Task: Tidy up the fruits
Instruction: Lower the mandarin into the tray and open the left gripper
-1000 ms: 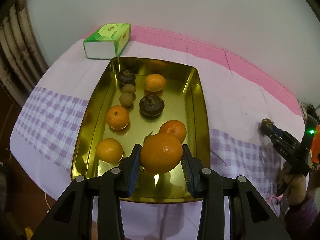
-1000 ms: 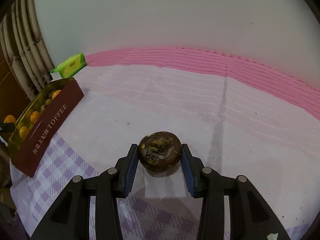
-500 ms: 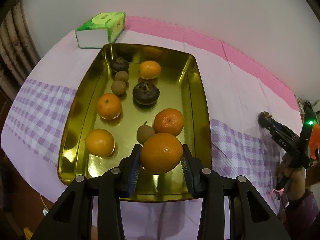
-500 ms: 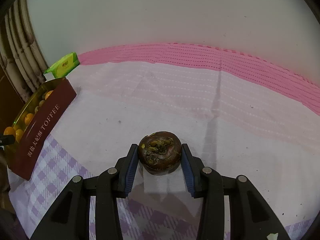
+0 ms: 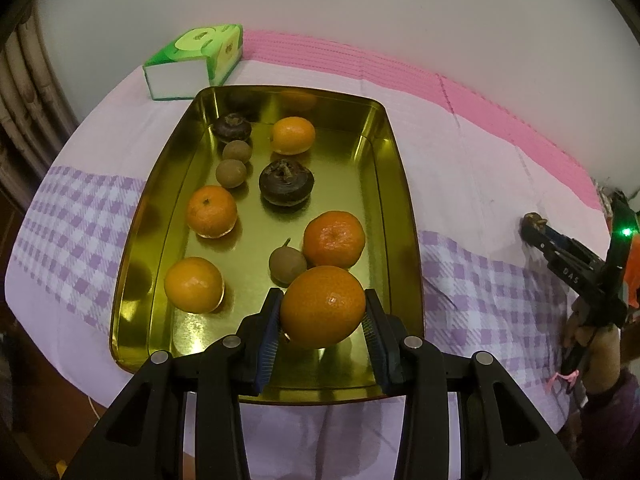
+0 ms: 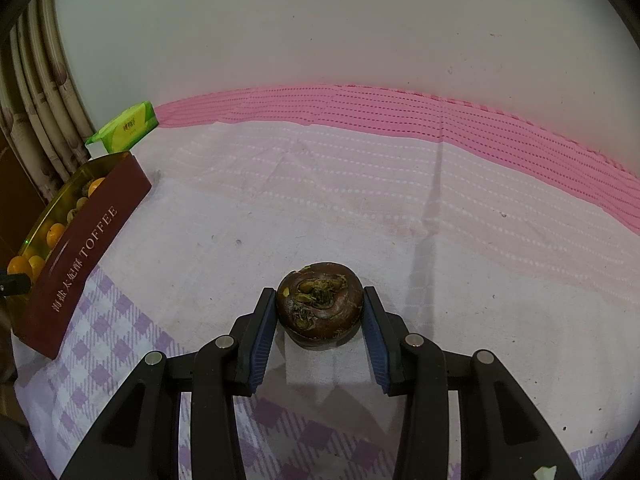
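Observation:
My left gripper (image 5: 322, 322) is shut on an orange mandarin (image 5: 322, 306) and holds it above the near right part of a gold tin tray (image 5: 404, 200). The tray holds several mandarins, two dark water chestnuts (image 5: 286, 182) and small brown longans (image 5: 287, 266). My right gripper (image 6: 320, 314) is shut on a dark brown water chestnut (image 6: 320, 304) just above the white cloth. It also shows in the left wrist view (image 5: 534, 226), far right of the tray. The tray shows at the left in the right wrist view (image 6: 86, 236).
A green tissue pack (image 5: 196, 60) lies behind the tray, also seen in the right wrist view (image 6: 124, 128). The tablecloth (image 6: 360, 200) is white with a pink band at the wall and purple checks at the front. Curtains hang at the left.
My left gripper has moved slightly with the mandarin over the tray's near right part. My right gripper has lifted and shifted slightly with the water chestnut still in it.

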Action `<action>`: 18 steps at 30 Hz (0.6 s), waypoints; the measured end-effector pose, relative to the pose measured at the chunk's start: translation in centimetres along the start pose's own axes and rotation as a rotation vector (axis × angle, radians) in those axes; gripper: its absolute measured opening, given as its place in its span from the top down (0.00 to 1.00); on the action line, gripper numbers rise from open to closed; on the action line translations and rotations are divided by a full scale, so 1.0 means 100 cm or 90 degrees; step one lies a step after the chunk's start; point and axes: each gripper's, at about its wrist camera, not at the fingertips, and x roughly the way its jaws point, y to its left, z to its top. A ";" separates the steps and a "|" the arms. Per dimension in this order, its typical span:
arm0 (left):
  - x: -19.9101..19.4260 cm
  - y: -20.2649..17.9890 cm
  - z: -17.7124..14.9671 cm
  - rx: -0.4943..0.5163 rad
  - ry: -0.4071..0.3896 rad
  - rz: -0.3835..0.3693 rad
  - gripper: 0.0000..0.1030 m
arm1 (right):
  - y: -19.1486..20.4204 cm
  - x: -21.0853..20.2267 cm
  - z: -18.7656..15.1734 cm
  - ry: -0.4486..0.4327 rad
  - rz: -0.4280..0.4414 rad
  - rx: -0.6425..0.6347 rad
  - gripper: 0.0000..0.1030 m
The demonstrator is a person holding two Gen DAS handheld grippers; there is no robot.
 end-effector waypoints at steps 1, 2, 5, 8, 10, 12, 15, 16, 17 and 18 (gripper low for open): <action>0.001 0.000 0.000 0.002 0.000 0.003 0.61 | 0.000 0.000 0.000 0.000 -0.001 -0.001 0.62; 0.001 0.000 0.000 0.004 0.000 0.005 0.61 | 0.001 0.000 0.000 0.000 -0.001 -0.001 0.62; 0.003 -0.001 -0.001 0.010 0.002 0.012 0.61 | 0.001 0.001 0.000 0.001 -0.003 -0.004 0.62; 0.005 -0.002 -0.001 0.016 0.002 0.019 0.61 | 0.002 0.002 0.000 0.001 -0.006 -0.006 0.62; 0.005 -0.003 0.000 0.020 -0.003 0.026 0.61 | 0.002 0.002 0.000 0.002 -0.007 -0.007 0.62; 0.002 -0.003 0.000 0.025 -0.013 0.034 0.61 | 0.002 0.002 0.000 0.002 -0.009 -0.009 0.62; -0.001 -0.003 0.001 0.031 -0.021 0.037 0.61 | 0.003 0.002 0.001 0.002 -0.011 -0.011 0.62; -0.001 -0.004 0.001 0.032 -0.021 0.039 0.61 | 0.003 0.003 0.001 0.003 -0.011 -0.012 0.62; -0.001 -0.004 0.001 0.033 -0.022 0.040 0.61 | 0.003 0.003 0.001 0.003 -0.011 -0.012 0.62; -0.002 -0.005 0.001 0.036 -0.024 0.043 0.61 | 0.003 0.003 0.001 0.003 -0.012 -0.013 0.62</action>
